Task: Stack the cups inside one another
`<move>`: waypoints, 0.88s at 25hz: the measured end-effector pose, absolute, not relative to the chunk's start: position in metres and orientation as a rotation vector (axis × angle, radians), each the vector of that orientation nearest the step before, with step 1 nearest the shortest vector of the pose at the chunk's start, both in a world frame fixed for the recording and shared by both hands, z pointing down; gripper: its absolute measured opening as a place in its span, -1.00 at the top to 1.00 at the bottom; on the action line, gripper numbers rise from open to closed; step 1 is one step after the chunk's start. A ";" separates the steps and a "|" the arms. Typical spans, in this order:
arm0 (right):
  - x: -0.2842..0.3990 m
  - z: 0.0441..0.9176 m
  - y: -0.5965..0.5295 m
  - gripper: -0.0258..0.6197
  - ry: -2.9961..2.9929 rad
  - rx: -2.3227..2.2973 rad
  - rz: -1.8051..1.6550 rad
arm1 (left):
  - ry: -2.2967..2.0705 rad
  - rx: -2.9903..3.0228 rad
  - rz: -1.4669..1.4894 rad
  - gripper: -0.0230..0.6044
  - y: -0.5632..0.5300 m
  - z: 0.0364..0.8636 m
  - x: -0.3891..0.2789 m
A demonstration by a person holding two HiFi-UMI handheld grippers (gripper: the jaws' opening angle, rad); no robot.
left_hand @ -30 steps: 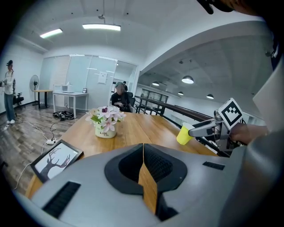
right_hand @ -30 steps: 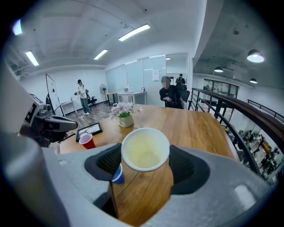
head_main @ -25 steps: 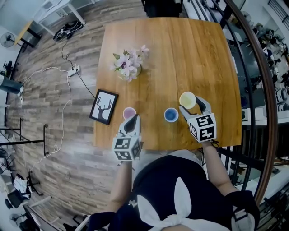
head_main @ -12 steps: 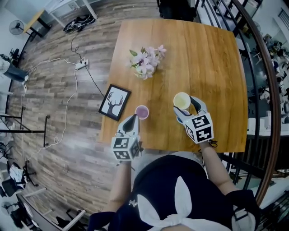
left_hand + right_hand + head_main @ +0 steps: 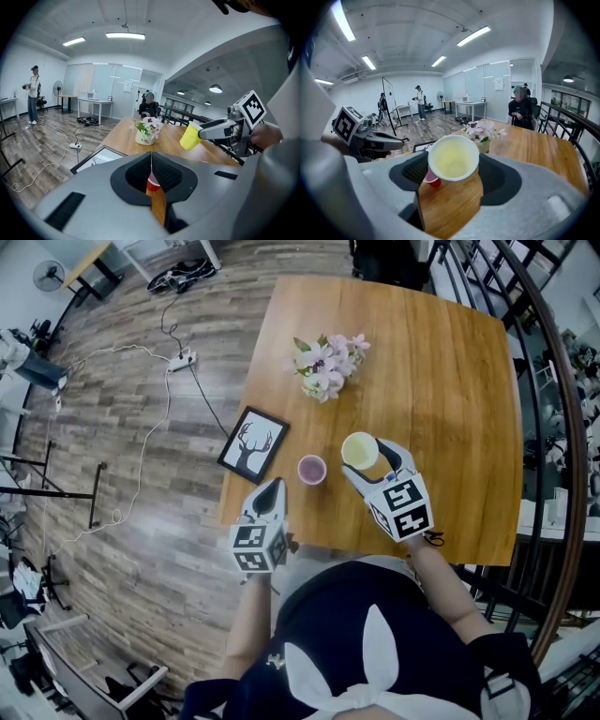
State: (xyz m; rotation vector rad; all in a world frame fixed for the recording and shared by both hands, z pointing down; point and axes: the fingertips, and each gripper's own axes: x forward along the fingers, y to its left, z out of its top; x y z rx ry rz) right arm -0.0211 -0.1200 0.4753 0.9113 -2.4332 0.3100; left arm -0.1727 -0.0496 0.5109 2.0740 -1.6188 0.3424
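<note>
- Near the left edge of the table [image 5: 450, 381]: framed deer picture [image 5: 253, 443], lying flat
- Just in front of it, at the near edge: left gripper [image 5: 271, 489], jaws pressed together, nothing pinched
- Next to the right: red cup [image 5: 311, 469], upright on the wood, mouth up, just beside the picture's corner, apart from both grippers
- Further back: flower vase [image 5: 326, 369], upright
- Right of the red cup: yellow cup [image 5: 360, 450], tilted, held off the tabletop
- Around it: right gripper [image 5: 372, 463], jaws spread wide, pinching the yellow cup by its sides
</note>
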 end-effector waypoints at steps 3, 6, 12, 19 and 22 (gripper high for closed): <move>-0.041 0.477 -0.114 -0.10 -2.453 0.859 0.297 | -1.629 2.063 0.334 0.86 -0.048 0.513 -0.180; -0.058 0.476 -0.109 -0.10 -2.465 0.821 0.287 | -1.634 2.057 0.328 0.86 -0.046 0.514 -0.186; -0.084 0.472 -0.105 -0.10 -2.486 0.763 0.257 | -1.645 2.038 0.312 0.86 -0.042 0.515 -0.194; -0.111 0.477 -0.099 -0.10 -2.496 0.700 0.238 | -1.652 2.025 0.305 0.86 -0.039 0.520 -0.206; -0.117 0.483 -0.098 -0.10 -2.488 0.684 0.235 | -1.654 2.020 0.301 0.86 -0.038 0.521 -0.211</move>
